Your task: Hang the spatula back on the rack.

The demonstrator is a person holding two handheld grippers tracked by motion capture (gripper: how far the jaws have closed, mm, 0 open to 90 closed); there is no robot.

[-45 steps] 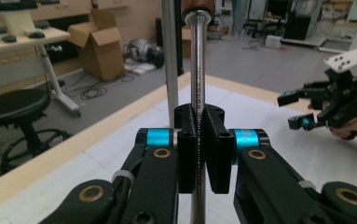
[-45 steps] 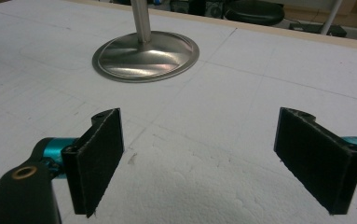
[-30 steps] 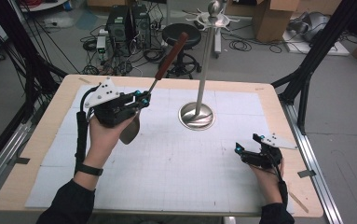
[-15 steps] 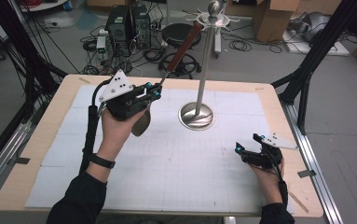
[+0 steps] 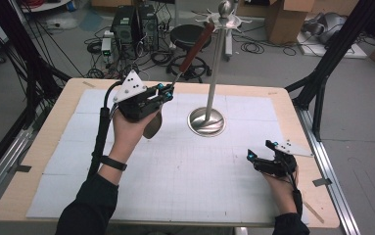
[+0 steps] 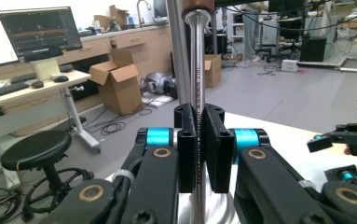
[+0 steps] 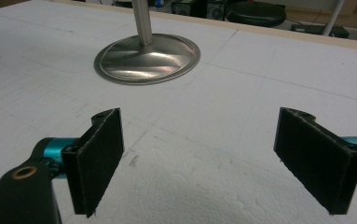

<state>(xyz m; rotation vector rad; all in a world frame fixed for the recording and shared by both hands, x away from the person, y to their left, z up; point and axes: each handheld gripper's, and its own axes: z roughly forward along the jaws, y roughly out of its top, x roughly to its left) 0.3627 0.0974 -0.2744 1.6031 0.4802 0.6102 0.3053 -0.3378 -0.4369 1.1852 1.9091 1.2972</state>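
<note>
Black padded jaws of the left gripper (image 5: 164, 91) are clamped tight on the thin steel shaft of a spatula (image 5: 175, 81), which fills the narrow gap between the pads in the left gripper view (image 6: 198, 154). From the high view the spatula stands tilted above the counter (image 5: 283, 105), its reddish-brown wooden handle pointing up and away toward the top of the steel stand (image 5: 213, 73), its dull metal blade hanging below the person's left hand (image 5: 126, 129). Whether the handle touches the stand's top cannot be told. In the left gripper view the stand's pole (image 6: 178, 51) rises just beside the shaft, both cut off by the upper edge, and the blade is hidden under the gripper body. The right gripper (image 5: 257, 155) rests low near the counter's right edge, well apart from the stand, its jaws spread wide with nothing between them; the right gripper view shows the two flat, rough-faced black pads (image 7: 99, 158) over bare white matting. That mat (image 5: 185, 181) is a pale gridded sheet with a slightly pitted surface, laid on a light wooden top. The stand has a round, shiny, shallow-domed base (image 7: 147, 57) and a slim polished pole topped by a ball finial with small radiating hooks; the hooks are too small to make out clearly
</note>
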